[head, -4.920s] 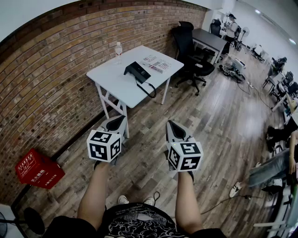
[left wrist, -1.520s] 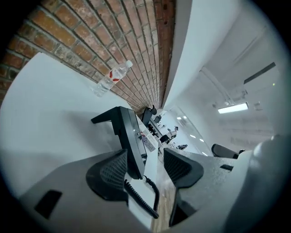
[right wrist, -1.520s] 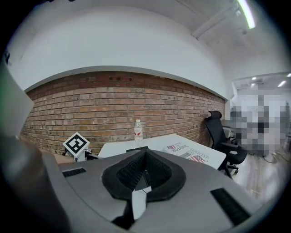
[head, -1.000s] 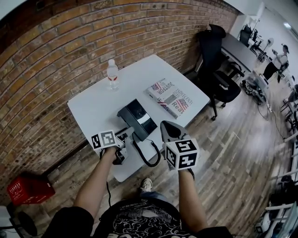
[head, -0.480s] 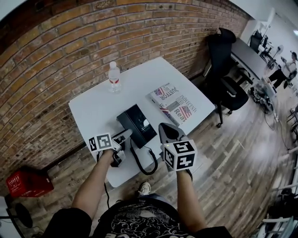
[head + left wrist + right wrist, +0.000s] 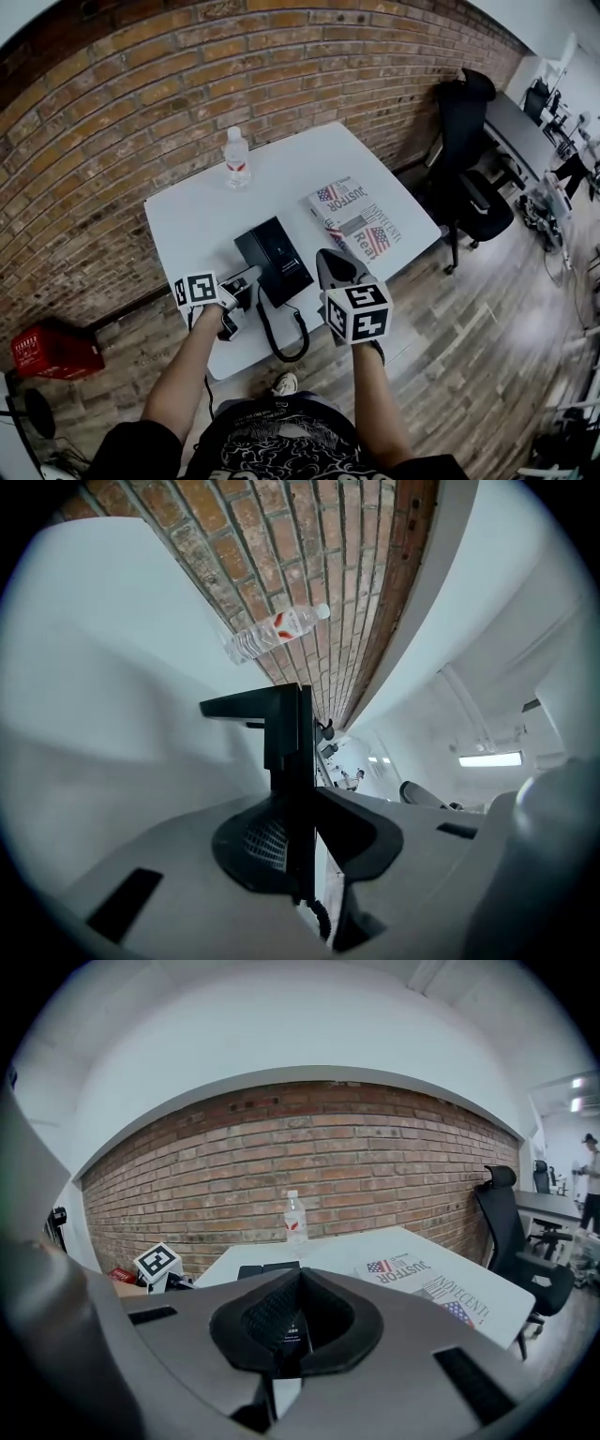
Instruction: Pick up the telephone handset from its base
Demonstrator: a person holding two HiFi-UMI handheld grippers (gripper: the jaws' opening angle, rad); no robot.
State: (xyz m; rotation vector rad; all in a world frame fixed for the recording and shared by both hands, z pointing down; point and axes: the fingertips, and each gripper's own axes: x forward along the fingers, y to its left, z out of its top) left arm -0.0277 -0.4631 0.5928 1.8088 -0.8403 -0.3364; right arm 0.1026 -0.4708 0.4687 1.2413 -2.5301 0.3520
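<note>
The black telephone (image 6: pixel 279 251) lies near the front of the white table (image 6: pixel 187 220), and its coiled cord (image 6: pixel 281 349) loops over the table's edge. My left gripper (image 6: pixel 244 279) is at the phone's near left side, rolled onto its side. In the left gripper view its jaws are closing on the thin black handset (image 6: pixel 286 733), which stands edge-on between the pads (image 6: pixel 258 846), with the cord (image 6: pixel 323 921) below. My right gripper (image 6: pixel 328 261) hovers to the right of the phone; its jaws meet with nothing between them (image 6: pixel 286 1330).
A water bottle (image 6: pixel 237 155) stands at the back of the table and a newspaper (image 6: pixel 361 220) lies on its right half. The brick wall (image 6: pixel 141 84) runs behind. A black office chair (image 6: pixel 473 155) stands to the right, and a red crate (image 6: pixel 52 349) is on the floor at left.
The left gripper has stayed at the phone's near left side and its jaws have drawn in on the handset. The right gripper has edged forward and down beside the phone.
</note>
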